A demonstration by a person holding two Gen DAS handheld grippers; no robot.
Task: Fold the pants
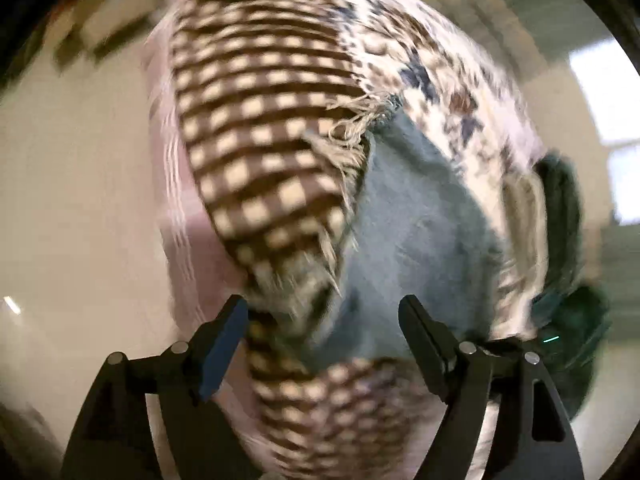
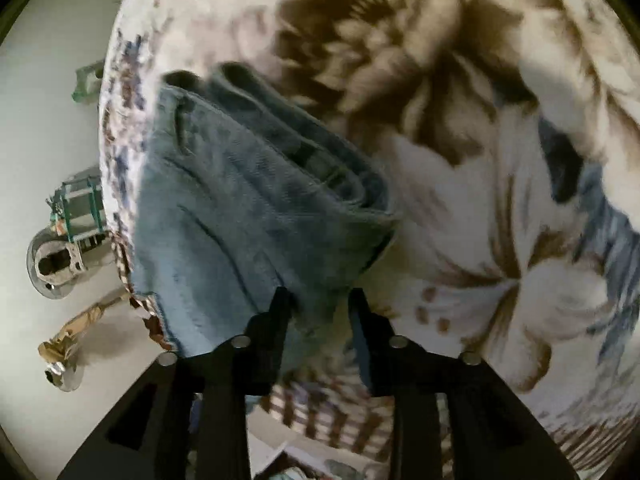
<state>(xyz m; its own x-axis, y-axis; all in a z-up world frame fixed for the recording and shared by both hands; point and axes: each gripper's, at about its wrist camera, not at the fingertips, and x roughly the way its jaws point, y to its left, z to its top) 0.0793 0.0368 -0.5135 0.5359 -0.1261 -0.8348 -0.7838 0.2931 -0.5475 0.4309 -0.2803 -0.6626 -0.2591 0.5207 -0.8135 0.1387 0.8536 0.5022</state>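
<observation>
The pants are light blue jeans point(image 2: 224, 208), folded over into layers on a floral bedspread point(image 2: 500, 200). In the right wrist view my right gripper point(image 2: 320, 300) has its fingers narrowly apart with the near edge of the jeans between them. In the left wrist view the jeans point(image 1: 416, 224) lie partly under a brown and cream checked blanket point(image 1: 260, 128) with a fringe. My left gripper point(image 1: 324, 308) is open, its fingers spread wide just above the blanket's fringe and the jeans' edge. The view is blurred.
The bed stands over a pale floor point(image 1: 72, 200). A dark green cloth point(image 1: 568, 216) lies at the bed's right side in the left wrist view. On the floor left of the bed in the right wrist view are a metal bowl-like object point(image 2: 52, 264) and small clutter point(image 2: 64, 348).
</observation>
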